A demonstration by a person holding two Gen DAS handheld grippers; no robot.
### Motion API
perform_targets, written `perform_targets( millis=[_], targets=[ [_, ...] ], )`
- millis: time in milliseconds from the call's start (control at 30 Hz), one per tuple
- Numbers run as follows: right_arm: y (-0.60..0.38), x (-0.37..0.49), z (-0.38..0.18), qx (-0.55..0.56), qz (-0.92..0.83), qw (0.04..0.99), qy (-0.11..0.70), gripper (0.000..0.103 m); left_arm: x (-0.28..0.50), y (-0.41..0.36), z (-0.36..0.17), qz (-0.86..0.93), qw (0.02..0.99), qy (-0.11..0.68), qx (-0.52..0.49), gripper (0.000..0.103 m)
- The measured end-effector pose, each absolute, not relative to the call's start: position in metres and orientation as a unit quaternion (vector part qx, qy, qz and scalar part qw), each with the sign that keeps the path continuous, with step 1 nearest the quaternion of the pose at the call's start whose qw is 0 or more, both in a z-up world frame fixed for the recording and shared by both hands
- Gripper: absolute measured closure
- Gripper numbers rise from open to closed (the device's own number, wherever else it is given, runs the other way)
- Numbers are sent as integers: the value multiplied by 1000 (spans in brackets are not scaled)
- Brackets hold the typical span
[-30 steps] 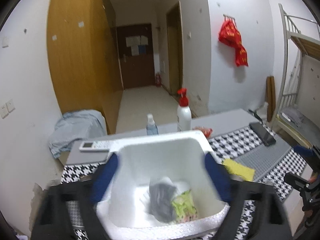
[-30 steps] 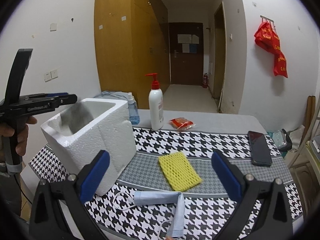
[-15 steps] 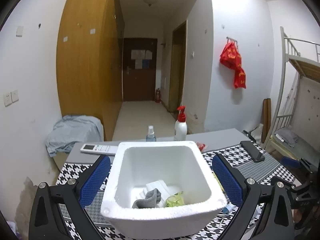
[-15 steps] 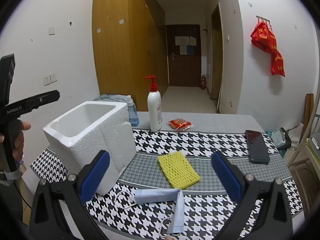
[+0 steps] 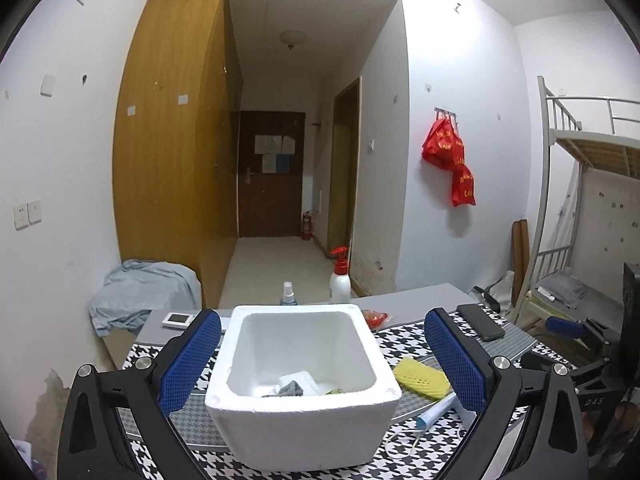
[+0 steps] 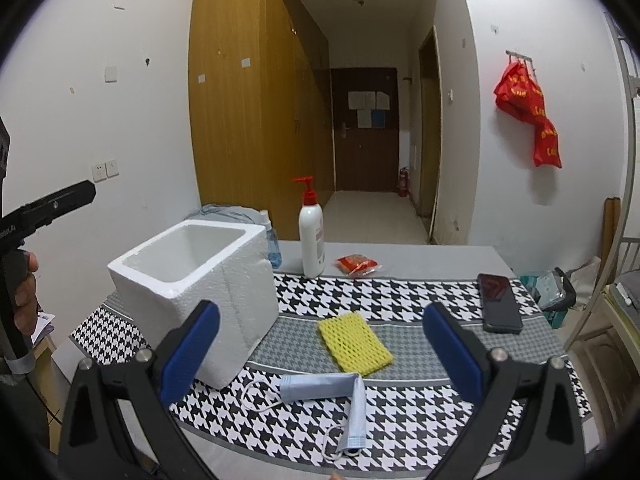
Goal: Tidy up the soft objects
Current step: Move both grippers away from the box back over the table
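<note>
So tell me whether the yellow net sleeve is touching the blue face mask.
Apart. The right wrist view shows a strip of patterned cloth between the yellow net sleeve and the folded face mask lying nearer the camera.

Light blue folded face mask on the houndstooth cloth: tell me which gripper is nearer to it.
Right. The right gripper hangs open just above the light blue face mask; the left gripper is open over the white foam box, with the mask off to its right.
</note>
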State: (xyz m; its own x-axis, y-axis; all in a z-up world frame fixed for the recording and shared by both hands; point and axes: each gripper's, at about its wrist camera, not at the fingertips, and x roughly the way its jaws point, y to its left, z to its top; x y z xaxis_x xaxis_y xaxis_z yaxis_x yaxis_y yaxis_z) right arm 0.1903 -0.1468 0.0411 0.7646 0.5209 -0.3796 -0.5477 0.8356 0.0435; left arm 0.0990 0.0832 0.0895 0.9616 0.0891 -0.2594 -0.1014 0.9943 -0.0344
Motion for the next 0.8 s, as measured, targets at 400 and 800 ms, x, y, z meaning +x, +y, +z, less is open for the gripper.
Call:
perform_targets(
  millis=[400,800],
  targets=[
    [-140,160,42,-41,274,944,177,0,77,66,76,49,993,106,2,1],
    [-155,143,34,-56,254,953,159,1,72,43,45,-3,996,93,2,1]
  ],
)
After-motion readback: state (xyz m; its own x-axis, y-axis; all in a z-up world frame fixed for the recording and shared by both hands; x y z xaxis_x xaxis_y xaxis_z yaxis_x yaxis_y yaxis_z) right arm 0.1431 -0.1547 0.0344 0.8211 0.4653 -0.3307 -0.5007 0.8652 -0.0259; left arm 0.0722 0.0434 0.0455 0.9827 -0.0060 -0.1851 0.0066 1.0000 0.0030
